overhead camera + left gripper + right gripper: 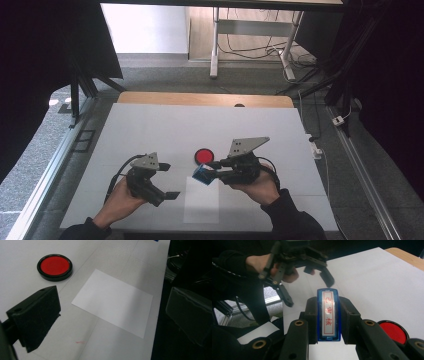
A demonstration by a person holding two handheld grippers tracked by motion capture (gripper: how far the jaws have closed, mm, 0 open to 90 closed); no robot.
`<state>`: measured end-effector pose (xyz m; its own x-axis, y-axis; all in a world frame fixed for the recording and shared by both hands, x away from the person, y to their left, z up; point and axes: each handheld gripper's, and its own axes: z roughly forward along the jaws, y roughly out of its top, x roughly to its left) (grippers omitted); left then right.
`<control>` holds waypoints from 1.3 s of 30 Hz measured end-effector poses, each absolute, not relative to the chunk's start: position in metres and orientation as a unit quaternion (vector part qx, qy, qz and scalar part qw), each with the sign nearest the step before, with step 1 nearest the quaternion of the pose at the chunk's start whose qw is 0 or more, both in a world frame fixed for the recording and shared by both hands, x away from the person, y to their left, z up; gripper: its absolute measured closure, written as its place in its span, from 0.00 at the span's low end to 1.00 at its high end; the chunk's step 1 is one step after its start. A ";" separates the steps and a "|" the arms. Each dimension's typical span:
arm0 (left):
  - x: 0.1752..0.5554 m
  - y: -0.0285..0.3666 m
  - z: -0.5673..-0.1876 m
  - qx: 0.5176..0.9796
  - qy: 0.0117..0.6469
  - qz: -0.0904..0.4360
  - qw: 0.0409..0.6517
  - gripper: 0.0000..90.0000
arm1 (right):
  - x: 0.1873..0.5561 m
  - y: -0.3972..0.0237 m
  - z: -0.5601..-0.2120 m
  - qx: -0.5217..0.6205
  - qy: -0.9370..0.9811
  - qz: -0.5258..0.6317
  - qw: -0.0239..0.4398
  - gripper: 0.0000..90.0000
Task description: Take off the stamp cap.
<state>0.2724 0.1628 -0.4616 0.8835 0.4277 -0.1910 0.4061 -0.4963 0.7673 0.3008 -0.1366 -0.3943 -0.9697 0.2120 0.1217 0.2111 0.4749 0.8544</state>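
Round red ink pad in a black rim (203, 156) on the white table (150, 130), just far of a white paper sheet (201, 200). Blue rectangular stamp (328, 315) clamped in right gripper (212, 171) above them. Left gripper (168, 181) left of sheet, jaws wide, empty.

Overhead light is even on the white table (165, 125); it reads bright and slightly washed, while everything around the table falls to near black. Shadows on the table are soft and short. High view is low-res, soft overall. Left gripper view: red ink pad (54, 266) sharp, slight sheen on its rim; near jaw in the foreground soft, the dark area right of the white paper sheet (113, 303) underexposed and murky. Right gripper view: blue stamp (328, 314) label legible with mild glare on its plastic; left gripper (312, 287) beyond the stamp motion-blurred, edges dim.
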 end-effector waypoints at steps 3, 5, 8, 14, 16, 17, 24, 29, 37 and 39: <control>0.280 0.156 -0.463 0.868 0.226 -0.001 0.442 0.00 | 0.299 -0.136 -0.393 0.121 0.859 0.498 -0.002 0.79; 0.282 0.153 -0.463 0.870 0.220 -0.004 0.442 0.00 | 0.299 -0.136 -0.393 0.119 0.859 0.498 -0.004 0.79; 0.286 0.146 -0.462 0.875 0.199 -0.010 0.441 0.00 | 0.298 -0.136 -0.392 0.117 0.859 0.499 -0.007 0.79; 0.294 0.129 -0.461 0.880 0.160 -0.032 0.446 0.00 | 0.296 -0.136 -0.391 0.112 0.857 0.503 -0.013 0.79; 0.296 0.125 -0.461 0.881 0.145 -0.040 0.449 0.02 | 0.294 -0.134 -0.391 0.107 0.857 0.504 -0.018 0.79; 0.296 0.123 -0.461 0.880 0.138 -0.042 0.452 0.02 | 0.293 -0.134 -0.390 0.105 0.858 0.503 -0.018 0.79; 0.298 0.112 -0.457 0.880 0.093 -0.052 0.463 0.14 | 0.289 -0.131 -0.390 0.097 0.861 0.499 -0.024 0.79; 0.298 0.112 -0.455 0.879 0.071 -0.063 0.468 0.29 | 0.289 -0.131 -0.390 0.092 0.862 0.498 -0.026 0.79; 0.296 0.113 -0.451 0.873 0.040 -0.083 0.480 0.54 | 0.288 -0.130 -0.390 0.087 0.864 0.495 -0.033 0.79; 0.295 0.114 -0.451 0.872 0.032 -0.080 0.483 0.61 | 0.287 -0.130 -0.390 0.085 0.864 0.495 -0.035 0.79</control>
